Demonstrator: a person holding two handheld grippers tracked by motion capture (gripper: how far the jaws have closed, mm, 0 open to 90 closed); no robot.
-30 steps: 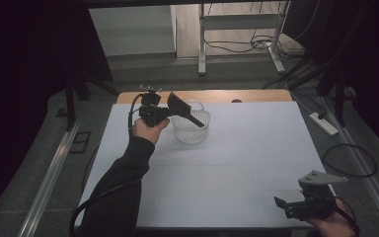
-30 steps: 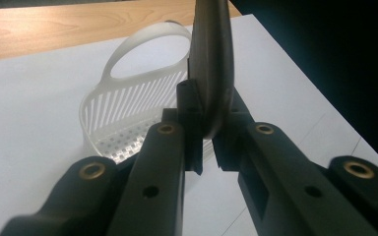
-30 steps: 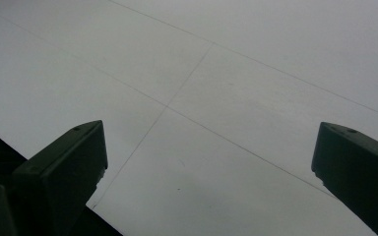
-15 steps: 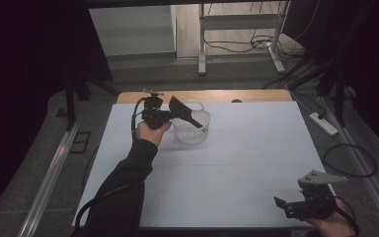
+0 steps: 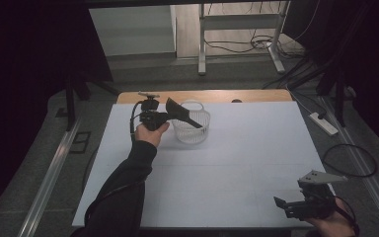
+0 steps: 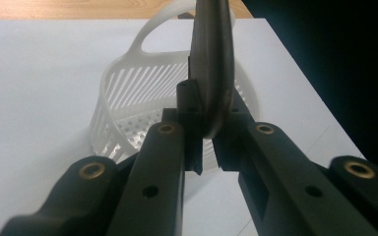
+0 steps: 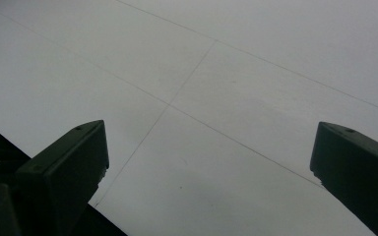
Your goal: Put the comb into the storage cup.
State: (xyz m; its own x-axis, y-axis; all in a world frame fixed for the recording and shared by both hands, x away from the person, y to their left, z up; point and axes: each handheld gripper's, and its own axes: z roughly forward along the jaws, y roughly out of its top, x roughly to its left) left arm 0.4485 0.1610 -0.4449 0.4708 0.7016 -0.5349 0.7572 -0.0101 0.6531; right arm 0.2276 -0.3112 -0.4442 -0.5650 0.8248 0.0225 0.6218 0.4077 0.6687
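The left tongs (image 5: 170, 114) sit at the far left part of the white worktop (image 5: 237, 163), held up by the person's left hand (image 5: 149, 132), whose dark sleeve (image 5: 123, 192) reaches in from the bottom edge of the high view. These tongs are pressed together on a dark, flat, blade-like tool (image 5: 182, 113), pinching it at its near end; the left gripper view shows the tool (image 6: 211, 64) standing edge-on between the two black jaws, rising from the grip toward the top of the frame. What kind of tool it is cannot be told for sure.

The tool's free end reaches over the rim of a white slotted plastic basket (image 5: 191, 129) that stands upright on the worktop just beside the left hand, near the far edge where a strip of bare wood shows. In the left gripper view the basket (image 6: 138, 93), with its looped handle and ribbed wall, lies directly behind the jaws.

The right tongs (image 5: 288, 205) rest low at the near right corner of the worktop, well apart from the basket, with the grey three-cornered plate (image 5: 321, 177) on top. Their jaws are spread wide, with nothing between them except the bare white surface (image 7: 216, 98).
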